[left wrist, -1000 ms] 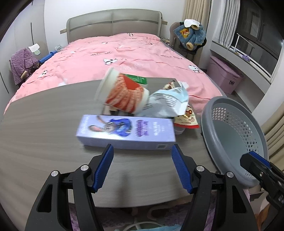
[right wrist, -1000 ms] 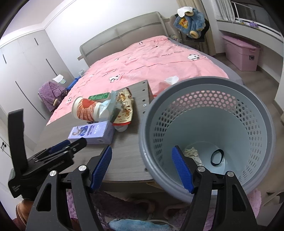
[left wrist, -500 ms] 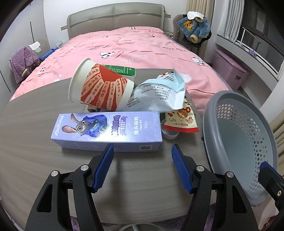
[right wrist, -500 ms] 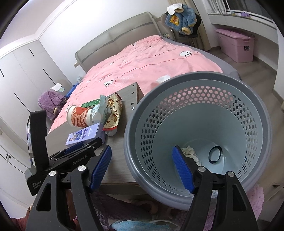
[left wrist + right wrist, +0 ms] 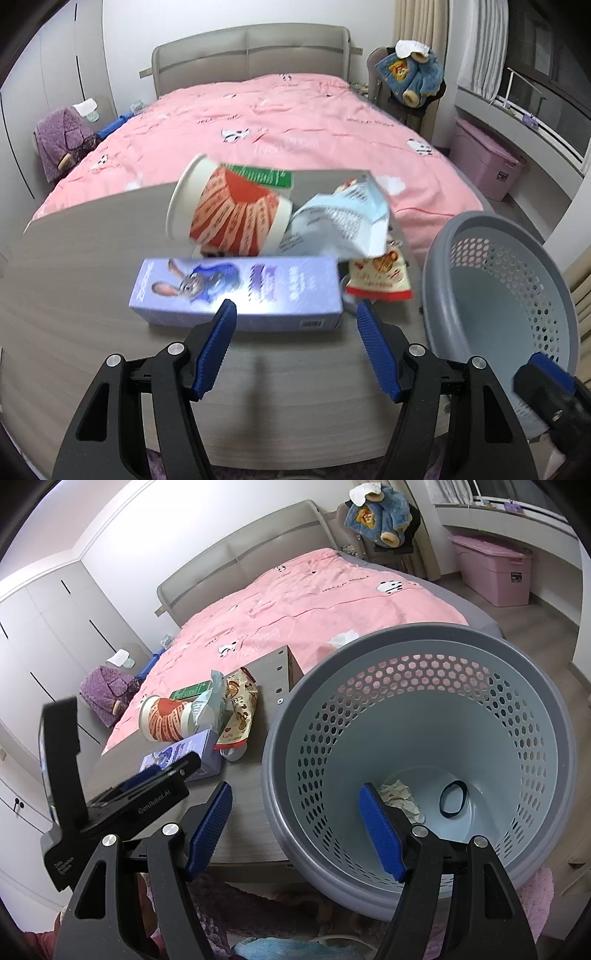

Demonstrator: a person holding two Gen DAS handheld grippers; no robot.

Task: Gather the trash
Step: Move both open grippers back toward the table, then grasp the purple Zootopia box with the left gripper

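The purple carton lies flat on the desk, long side across my view, and looks to me light, hollow and stiff-walled, with glossy faces that could slide. I would take it across its narrow width near the middle, squeezing gently so it does not crush. It sits just beyond my left gripper at twelve o'clock, its near edge about level with my fingertips, whether touching I cannot tell. My left fingers are spread wide and hold nothing.

Behind the carton, at twelve to one o'clock, lie a tipped paper cup, a crumpled pale blue bag, a snack packet and a green box, all likely light and soft.

The grey basket stands at three o'clock, beside the desk edge. My right gripper is open too, empty, straddling the basket's near rim; a black band and crumpled scraps lie inside.
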